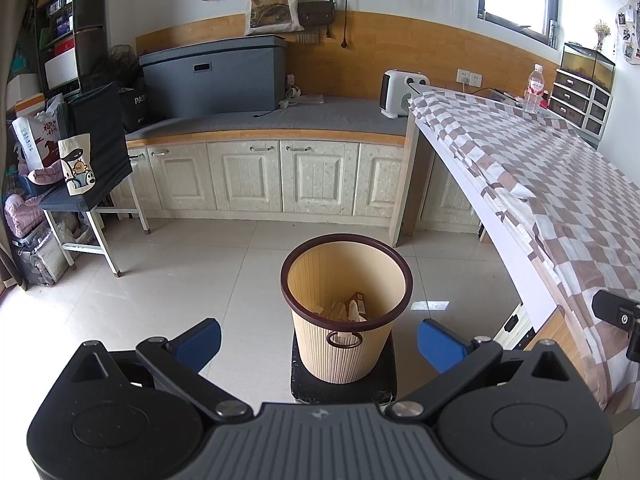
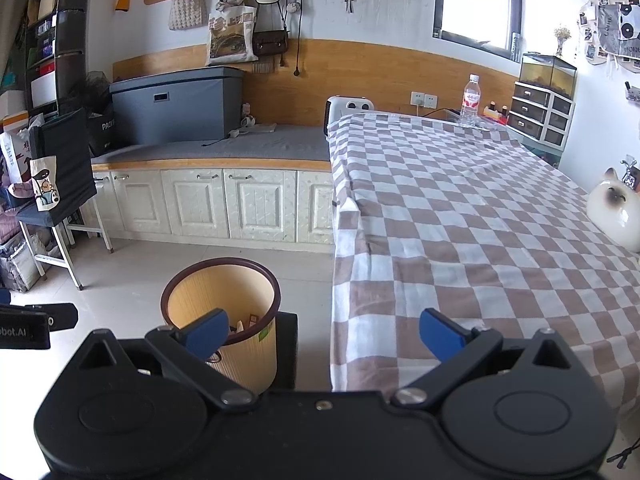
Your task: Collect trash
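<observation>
We cannot make out what the scraps in the bin (image 1: 346,312) are: we see a small carton (image 1: 356,303) and pale paper pieces, the rest hidden by the bin's wall. From the right wrist view, a blue pad (image 2: 208,332) covers part of the bin's mouth. The black stand (image 1: 344,384) under the bin is partly hidden by the gripper body. The bottle (image 2: 470,100) label is too small to read. The ceramic cat (image 2: 614,210) is cut off by the right edge, and the checked surface (image 2: 480,220) runs out of view.
</observation>
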A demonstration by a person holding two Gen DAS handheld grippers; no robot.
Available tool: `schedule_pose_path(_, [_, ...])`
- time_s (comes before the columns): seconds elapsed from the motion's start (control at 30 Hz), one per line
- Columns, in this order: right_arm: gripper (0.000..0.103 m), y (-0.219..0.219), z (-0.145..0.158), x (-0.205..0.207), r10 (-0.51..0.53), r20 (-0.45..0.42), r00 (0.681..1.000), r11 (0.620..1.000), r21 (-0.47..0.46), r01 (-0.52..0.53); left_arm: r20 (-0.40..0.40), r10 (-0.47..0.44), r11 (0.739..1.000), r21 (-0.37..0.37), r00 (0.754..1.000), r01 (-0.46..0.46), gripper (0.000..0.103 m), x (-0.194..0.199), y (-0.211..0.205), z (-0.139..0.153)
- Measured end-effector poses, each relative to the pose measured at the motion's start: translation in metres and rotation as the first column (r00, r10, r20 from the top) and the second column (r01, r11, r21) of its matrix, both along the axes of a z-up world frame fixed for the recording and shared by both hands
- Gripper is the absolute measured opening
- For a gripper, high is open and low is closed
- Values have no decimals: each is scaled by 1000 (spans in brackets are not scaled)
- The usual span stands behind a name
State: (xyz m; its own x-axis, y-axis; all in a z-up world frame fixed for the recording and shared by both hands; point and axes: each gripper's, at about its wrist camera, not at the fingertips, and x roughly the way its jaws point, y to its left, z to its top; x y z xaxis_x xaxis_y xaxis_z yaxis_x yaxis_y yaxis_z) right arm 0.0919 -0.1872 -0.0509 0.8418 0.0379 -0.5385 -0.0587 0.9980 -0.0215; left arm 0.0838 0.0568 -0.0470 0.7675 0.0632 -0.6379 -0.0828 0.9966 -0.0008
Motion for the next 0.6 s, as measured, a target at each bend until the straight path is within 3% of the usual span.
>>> schedule_pose_path(0.6, [103,0,-1,0,2,-1,1000,1000,1,-2,-3,1,1000,-6,1000,-1,103,-2,-2,-4])
